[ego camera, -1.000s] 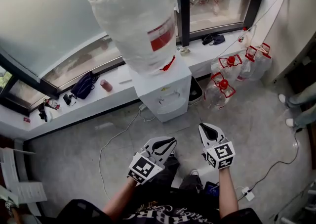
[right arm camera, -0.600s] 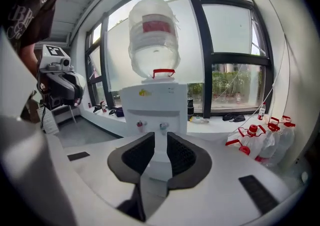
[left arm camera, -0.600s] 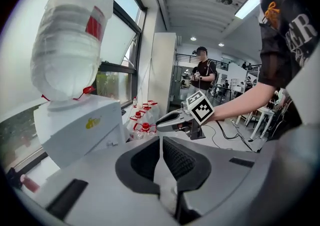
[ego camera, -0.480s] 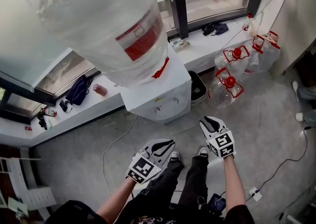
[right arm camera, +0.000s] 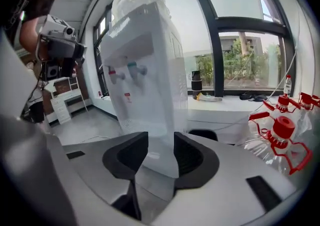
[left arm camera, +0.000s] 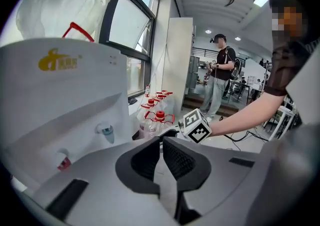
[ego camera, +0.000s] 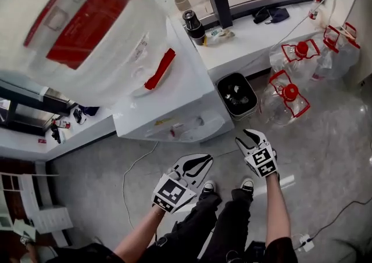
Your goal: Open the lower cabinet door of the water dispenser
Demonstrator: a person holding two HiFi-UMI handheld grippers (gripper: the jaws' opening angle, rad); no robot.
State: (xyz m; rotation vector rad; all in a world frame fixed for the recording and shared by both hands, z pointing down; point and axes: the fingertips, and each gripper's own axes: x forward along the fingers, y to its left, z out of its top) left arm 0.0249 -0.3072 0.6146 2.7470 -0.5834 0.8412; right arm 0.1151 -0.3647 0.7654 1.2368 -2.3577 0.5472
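Before the water dispenser (ego camera: pixel 187 89), the left gripper (ego camera: pixel 207 159) is closed and empty; the right gripper (ego camera: pixel 247 136) has empty jaws, now opening.

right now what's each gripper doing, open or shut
Left gripper: closed, holding nothing.
Right gripper: jaws opening, nothing between them.
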